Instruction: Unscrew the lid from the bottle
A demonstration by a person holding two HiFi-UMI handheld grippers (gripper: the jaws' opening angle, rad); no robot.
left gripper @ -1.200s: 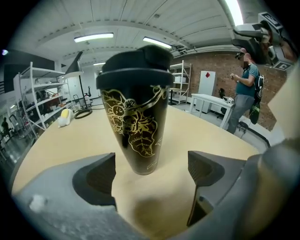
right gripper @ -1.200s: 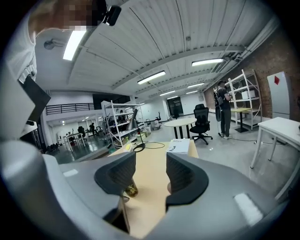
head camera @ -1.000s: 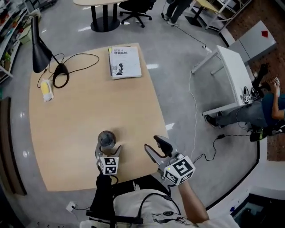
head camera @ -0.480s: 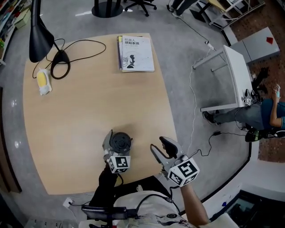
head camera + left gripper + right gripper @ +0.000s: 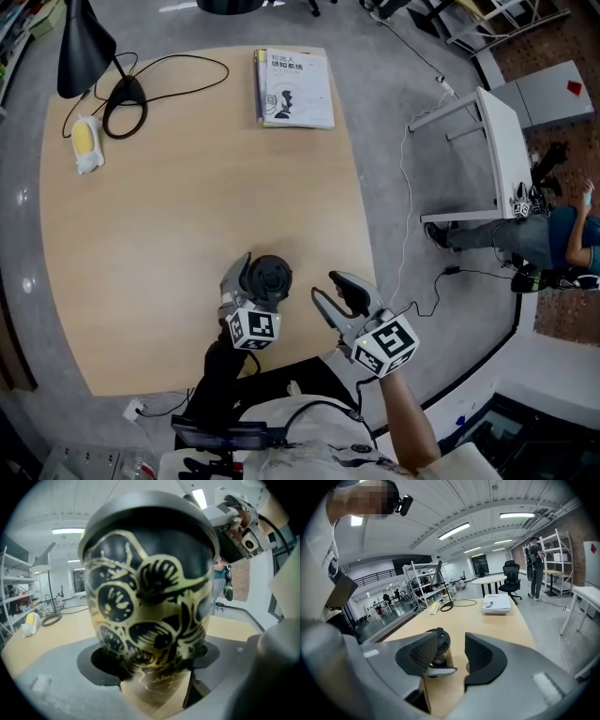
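The bottle is standing upright on the wooden table, near its lower edge in the head view, a little below the centre of the frame. The dark lid is sitting on top of it. The left gripper is reaching around the bottle from below, and its jaws are closing, with the bottle between them. In the left gripper view the two pads seem to be touching the lower sides of the patterned body, so the jaws are staying wide but are gripping it.

The right gripper is hovering just to the right of the bottle, over the table edge. Its jaws are standing a small gap apart and are holding nothing; in its own view the bottle is showing behind the left jaw, not between the two.

Compared with one second ago, the left jaws are standing narrower, and the bottle is lying more to the right in the frame, closer to the right gripper. The book and the lamp are now sitting higher, close to the top edge
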